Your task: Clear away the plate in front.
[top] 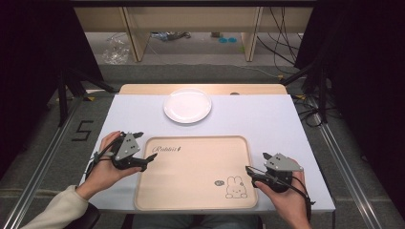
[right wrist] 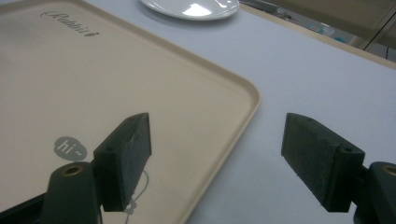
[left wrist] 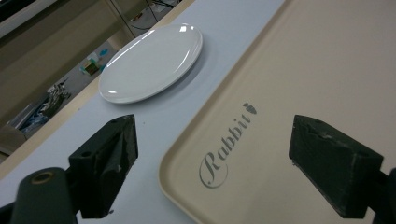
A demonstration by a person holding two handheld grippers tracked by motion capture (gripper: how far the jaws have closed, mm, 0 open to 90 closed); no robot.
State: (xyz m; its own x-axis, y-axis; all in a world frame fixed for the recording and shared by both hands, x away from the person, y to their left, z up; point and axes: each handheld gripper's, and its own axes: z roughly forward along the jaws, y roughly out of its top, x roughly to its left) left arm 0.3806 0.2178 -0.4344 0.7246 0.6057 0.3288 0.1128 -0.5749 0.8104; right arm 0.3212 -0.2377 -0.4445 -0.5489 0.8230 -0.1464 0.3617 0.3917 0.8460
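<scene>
A beige tray printed with "Rabbit" and a rabbit drawing lies on the white table, near the front edge. An empty white plate sits beyond it, toward the far side. My left gripper rests at the tray's left rim, open with nothing between its jaws. In the left gripper view the tray's corner lies between the jaws and the plate is ahead. My right gripper stands open at the tray's right rim, also empty. The right gripper view shows the tray's corner and the plate far off.
The white tabletop has bare room on both sides of the plate. A wooden strip runs along its far edge. Beyond it are floor, cables and bench legs. Dark curtains hang on both sides.
</scene>
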